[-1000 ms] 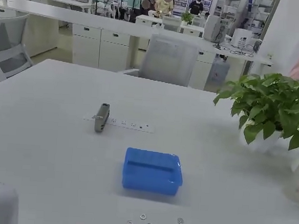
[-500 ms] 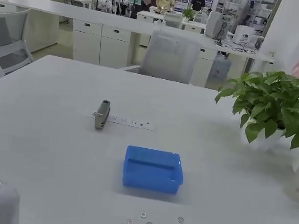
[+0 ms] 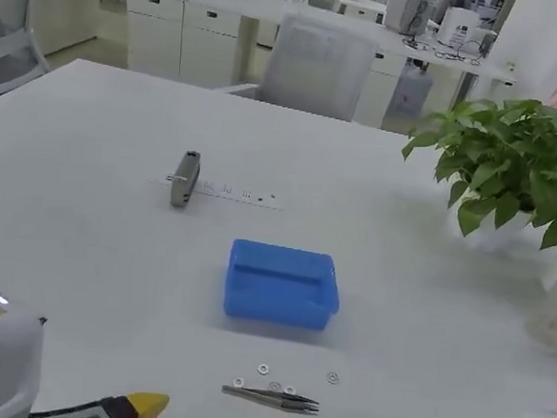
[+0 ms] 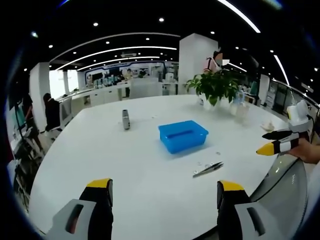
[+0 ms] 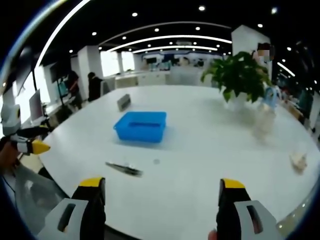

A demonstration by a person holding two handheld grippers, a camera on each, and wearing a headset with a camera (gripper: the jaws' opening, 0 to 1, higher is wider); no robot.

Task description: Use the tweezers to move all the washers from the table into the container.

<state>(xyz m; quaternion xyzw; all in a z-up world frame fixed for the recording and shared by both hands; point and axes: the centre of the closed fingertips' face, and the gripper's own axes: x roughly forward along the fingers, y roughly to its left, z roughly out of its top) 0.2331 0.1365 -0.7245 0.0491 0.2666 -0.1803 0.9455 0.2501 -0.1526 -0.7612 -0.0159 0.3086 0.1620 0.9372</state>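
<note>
L tongs (image 4: 164, 185) & R tongs (image 5: 161, 183) gape empty; washers (image 3: 263, 369) by tweezers (image 3: 272, 397) tiny, blurry.

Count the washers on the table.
5 washers: one by the tweezers, at their left end, one toward the blue container, two beside the tweezers' middle, one apart at right. The tweezers may hide more.

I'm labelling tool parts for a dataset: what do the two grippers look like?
They look alike. The left gripper and the right gripper each have two grey slotted jaw bases, black fingers and bright yellow tips.
</note>
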